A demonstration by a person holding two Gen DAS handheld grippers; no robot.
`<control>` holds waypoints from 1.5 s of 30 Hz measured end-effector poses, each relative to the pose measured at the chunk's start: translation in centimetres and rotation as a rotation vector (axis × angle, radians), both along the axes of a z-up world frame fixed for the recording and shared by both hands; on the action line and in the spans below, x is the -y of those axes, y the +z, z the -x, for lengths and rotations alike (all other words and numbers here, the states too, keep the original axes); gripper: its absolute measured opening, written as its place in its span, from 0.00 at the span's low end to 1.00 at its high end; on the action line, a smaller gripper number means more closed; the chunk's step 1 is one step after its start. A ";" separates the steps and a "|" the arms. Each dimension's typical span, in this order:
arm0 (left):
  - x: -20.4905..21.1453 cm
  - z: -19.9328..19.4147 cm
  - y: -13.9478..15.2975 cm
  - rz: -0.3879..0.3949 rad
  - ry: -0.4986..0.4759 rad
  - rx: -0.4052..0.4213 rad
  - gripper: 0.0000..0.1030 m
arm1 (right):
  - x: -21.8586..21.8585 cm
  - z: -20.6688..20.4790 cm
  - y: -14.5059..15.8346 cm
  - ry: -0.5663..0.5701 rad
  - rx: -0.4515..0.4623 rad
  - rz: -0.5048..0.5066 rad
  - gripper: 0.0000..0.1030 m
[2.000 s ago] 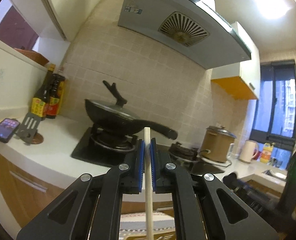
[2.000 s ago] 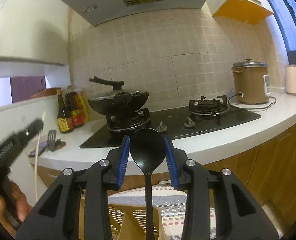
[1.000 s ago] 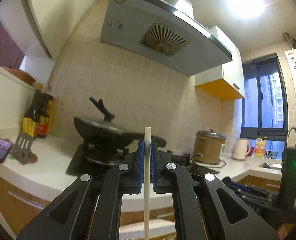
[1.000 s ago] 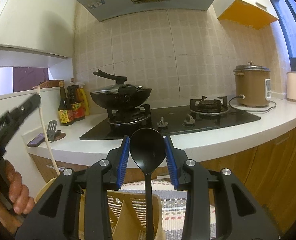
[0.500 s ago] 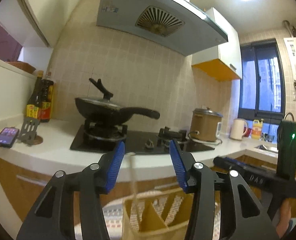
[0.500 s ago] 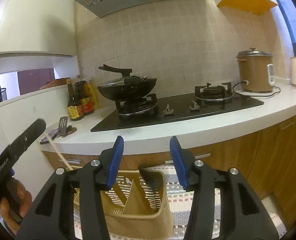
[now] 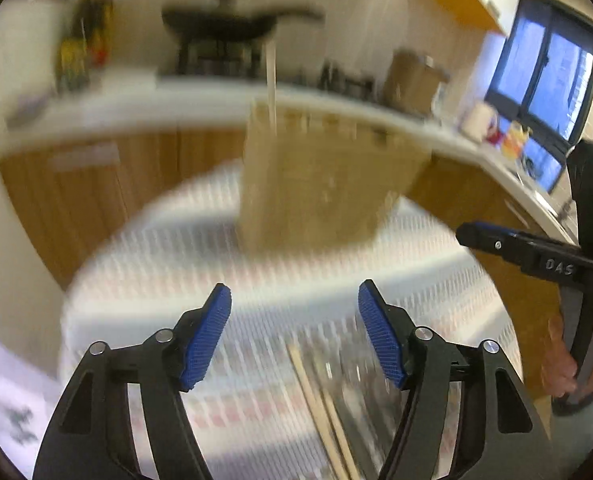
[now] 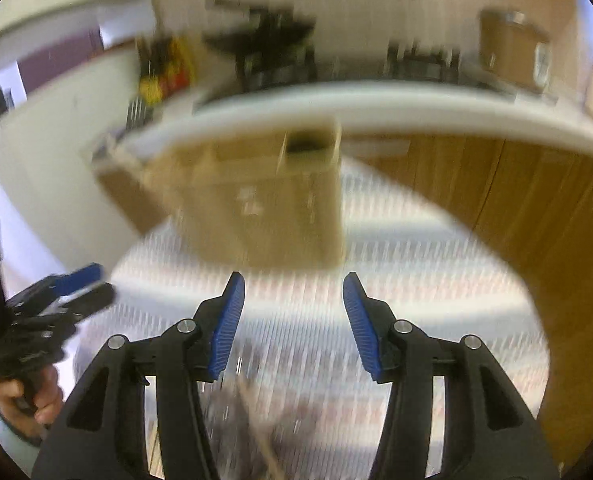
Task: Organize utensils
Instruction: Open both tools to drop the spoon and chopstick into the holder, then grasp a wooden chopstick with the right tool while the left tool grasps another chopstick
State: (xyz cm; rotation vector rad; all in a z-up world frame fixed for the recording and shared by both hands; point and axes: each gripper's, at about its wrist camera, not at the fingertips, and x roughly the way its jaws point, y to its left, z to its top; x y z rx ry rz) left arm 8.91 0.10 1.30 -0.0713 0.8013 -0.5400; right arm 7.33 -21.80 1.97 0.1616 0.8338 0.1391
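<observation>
Here we hold both the left gripper (image 7: 294, 330) and right gripper (image 8: 292, 320) spread wide and empty above the striped mat (image 7: 256, 276); 1 chopstick (image 7: 271, 84) stands in the beige utensil holder (image 7: 316, 188), more chopsticks (image 7: 320, 412) lie below.

Blue ribbed pads (image 7: 206, 336) are showing on black grippers, a tan utensil holder (image 7: 316, 184) is standing on a white cloth (image 7: 256, 272) striped with red.

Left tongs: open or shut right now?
Open. In the left wrist view the left tongs have their blue pads spread wide, with only the blurred striped mat showing between them and nothing gripped.
</observation>
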 end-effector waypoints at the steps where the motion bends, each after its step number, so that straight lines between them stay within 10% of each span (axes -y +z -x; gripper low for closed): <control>1: 0.0 -0.2 -0.9 -0.011 -0.006 -0.031 0.54 | -0.3 0.1 -0.6 0.008 -0.023 -0.003 0.47; 6: 0.2 -0.7 -5.0 -0.049 -0.042 -0.194 0.42 | -2.0 0.4 -3.3 0.051 -0.132 0.026 0.46; 18: 2.8 2.3 -7.4 -0.243 -0.050 -0.126 0.28 | -5.9 1.4 -8.6 0.167 -0.281 0.152 0.20; 37: 3.0 0.4 -6.6 -0.258 -0.058 -0.198 0.23 | -7.4 -0.9 -9.3 0.191 -0.337 0.290 0.19; 40: 4.0 -0.7 -6.4 -0.291 -0.089 -0.226 0.24 | -7.7 -1.3 -9.2 0.220 -0.346 0.295 0.04; 45: 4.0 -1.6 -6.3 -0.318 -0.078 -0.218 0.05 | -7.0 -0.7 -8.0 0.218 -0.281 0.275 0.04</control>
